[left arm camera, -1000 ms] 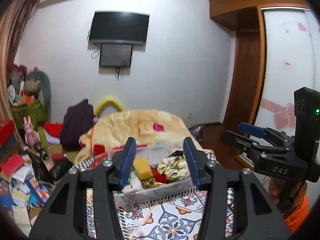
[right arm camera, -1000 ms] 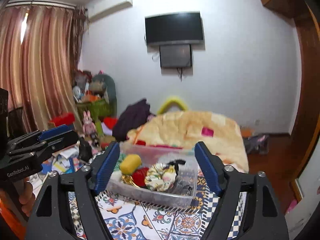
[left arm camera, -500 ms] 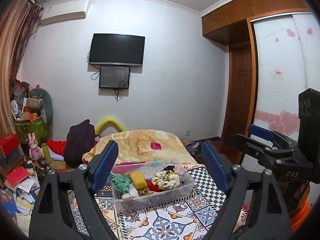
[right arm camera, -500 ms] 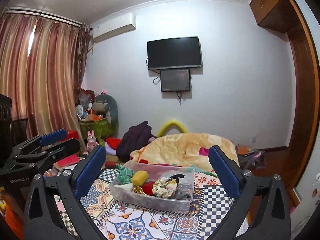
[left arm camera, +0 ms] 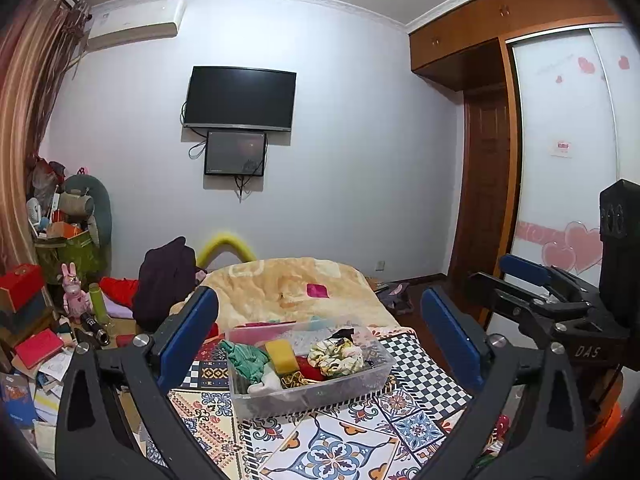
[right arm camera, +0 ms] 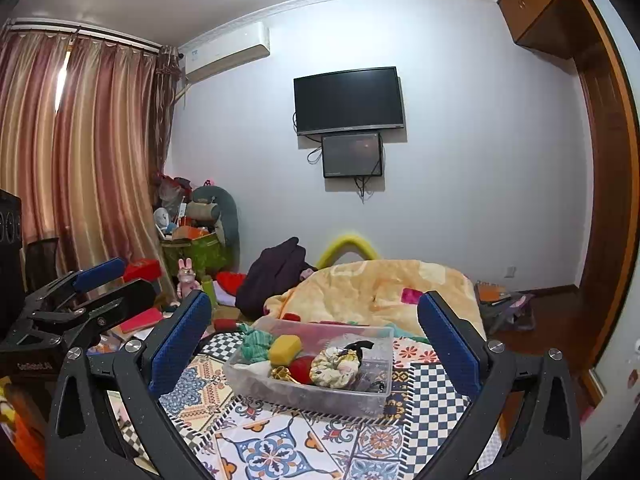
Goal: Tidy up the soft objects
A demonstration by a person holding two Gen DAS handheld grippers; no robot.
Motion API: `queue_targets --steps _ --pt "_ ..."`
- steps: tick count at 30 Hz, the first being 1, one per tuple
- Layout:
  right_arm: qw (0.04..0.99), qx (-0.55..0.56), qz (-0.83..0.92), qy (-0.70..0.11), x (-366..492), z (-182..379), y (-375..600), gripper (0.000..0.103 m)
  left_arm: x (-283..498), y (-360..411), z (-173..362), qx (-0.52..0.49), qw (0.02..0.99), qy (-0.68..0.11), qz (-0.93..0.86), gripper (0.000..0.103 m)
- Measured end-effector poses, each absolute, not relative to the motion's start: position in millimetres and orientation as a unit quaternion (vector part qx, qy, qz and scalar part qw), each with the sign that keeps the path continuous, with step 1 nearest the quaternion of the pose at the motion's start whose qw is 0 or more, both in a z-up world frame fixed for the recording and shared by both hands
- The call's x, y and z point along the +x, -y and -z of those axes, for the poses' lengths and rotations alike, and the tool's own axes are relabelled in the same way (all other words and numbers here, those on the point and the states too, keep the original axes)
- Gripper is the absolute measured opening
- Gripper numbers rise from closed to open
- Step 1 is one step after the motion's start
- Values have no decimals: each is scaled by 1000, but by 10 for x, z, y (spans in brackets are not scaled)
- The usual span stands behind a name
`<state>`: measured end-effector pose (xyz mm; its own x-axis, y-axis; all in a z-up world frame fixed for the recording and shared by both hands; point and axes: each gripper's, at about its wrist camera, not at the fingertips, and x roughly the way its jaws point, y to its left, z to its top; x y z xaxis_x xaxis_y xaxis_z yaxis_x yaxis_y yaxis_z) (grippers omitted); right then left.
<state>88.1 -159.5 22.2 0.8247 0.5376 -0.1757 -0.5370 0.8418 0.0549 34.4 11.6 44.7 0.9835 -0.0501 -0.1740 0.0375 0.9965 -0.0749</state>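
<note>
A clear plastic bin (left arm camera: 362, 390) (right arm camera: 256, 380) stands on a patterned cloth. It holds a green cloth (left arm camera: 248, 360) (right arm camera: 254, 345), a yellow sponge (left arm camera: 282, 356) (right arm camera: 285, 345), a red item (right arm camera: 301, 369), a floral scrunchie (left arm camera: 336, 354) (right arm camera: 334, 365) and other soft pieces. My left gripper (left arm camera: 320, 336) is open and empty, held back from the bin. My right gripper (right arm camera: 314, 336) is open and empty, also back from the bin. Each gripper shows in the other's view, the right (left arm camera: 552, 300) and the left (right arm camera: 80, 300).
A patterned cloth (left arm camera: 320, 448) (right arm camera: 280, 452) covers the surface under the bin. A yellow blanket (left arm camera: 296, 292) lies beyond it. Clutter of books, toys and a dark bag (left arm camera: 164, 276) fills the left floor. A wardrobe (left arm camera: 560, 200) stands at right.
Both grippers have pulled back and up from the bin, and their jaws have opened wider. The bin now looks smaller and farther away.
</note>
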Motion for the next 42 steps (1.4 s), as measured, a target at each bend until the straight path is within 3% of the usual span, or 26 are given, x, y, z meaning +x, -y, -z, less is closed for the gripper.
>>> queue_targets --steps 42 --pt "958 -7 -273 -81 828 -219 1633 103 339 -175 -458 -43 995 -91 22 103"
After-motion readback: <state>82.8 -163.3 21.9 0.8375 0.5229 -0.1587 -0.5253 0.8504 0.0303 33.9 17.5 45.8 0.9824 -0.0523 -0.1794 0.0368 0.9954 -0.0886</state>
